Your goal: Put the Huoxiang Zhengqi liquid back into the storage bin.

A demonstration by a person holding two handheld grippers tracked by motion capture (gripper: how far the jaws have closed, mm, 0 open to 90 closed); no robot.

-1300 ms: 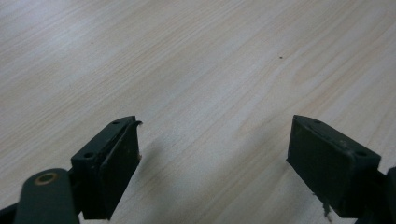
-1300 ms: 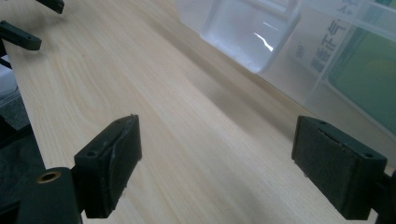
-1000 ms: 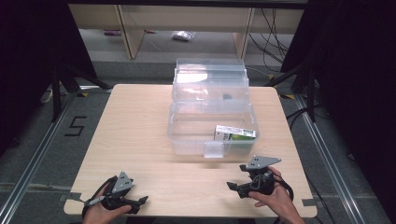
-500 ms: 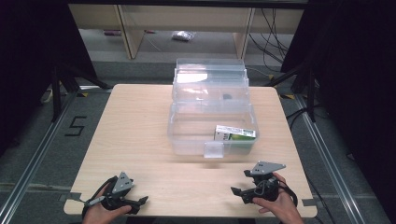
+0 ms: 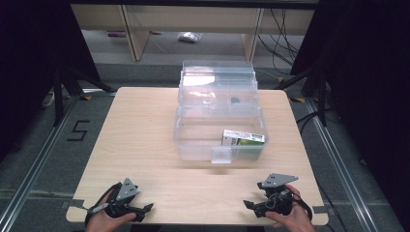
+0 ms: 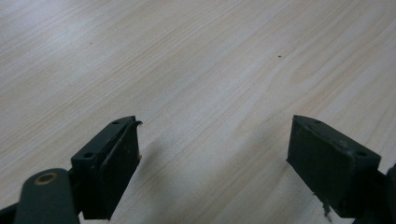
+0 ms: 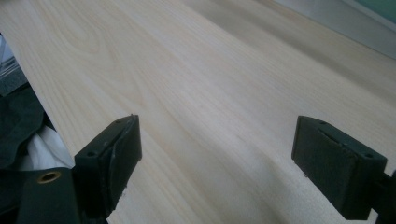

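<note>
Resting at the desk's (image 5: 145, 140) near edge, the left gripper (image 5: 145, 209) and right gripper (image 5: 249, 205) both gape wide, clear box (image 5: 193, 145) at mid-desk.

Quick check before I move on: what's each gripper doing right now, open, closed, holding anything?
Left gripper: open, jaws wide apart over the bare table, holding nothing.
Right gripper: open, jaws wide apart, holding nothing.

A clear lidded box (image 5: 220, 121) holding a green-and-white carton (image 5: 243, 137) sits on the wooden table (image 5: 140, 130).
</note>
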